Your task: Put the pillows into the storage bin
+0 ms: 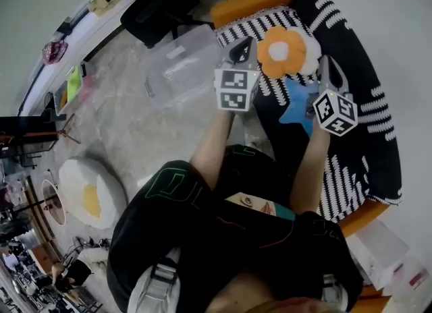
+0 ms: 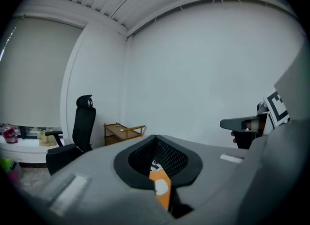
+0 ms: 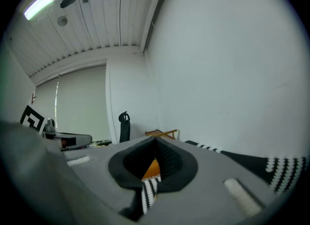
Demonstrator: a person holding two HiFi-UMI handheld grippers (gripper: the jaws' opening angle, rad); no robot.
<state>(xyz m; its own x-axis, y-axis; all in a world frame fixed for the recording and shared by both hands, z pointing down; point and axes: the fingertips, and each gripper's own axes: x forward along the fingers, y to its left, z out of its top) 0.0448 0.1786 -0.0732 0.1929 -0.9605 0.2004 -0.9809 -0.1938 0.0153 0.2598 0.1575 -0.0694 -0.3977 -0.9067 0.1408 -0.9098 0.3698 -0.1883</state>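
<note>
Head view looks steeply down past the person's dark top and both forearms, which cover much of the sofa's (image 1: 378, 136) near end. The left claw (image 1: 241, 48) has its jaws pressed together with nothing between them, and the right claw (image 1: 325, 62) is likewise shut and empty. The orange flower pillow (image 1: 283, 52) lies on the striped sofa between the two claws, just ahead of them. The blue star pillow (image 1: 297, 106) sits below the right claw, with its right side hidden by that claw's marker cube and the arm. The clear storage bin (image 1: 179, 65) stands on the floor (image 1: 128, 129) to the left of the left claw. Its walls are see-through, so its edges are hard to trace. A fried-egg pillow (image 1: 91, 193) rests on the floor well behind and to the left of the left claw. In the left gripper view the closed left claw (image 2: 156, 139) leaves only an orange-and-white sliver visible through its slot. The right gripper view shows the right claw (image 3: 156, 142) the same way, with a sliver of orange and striped fabric; whether that orange is pillow or sofa frame cannot be told.
</note>
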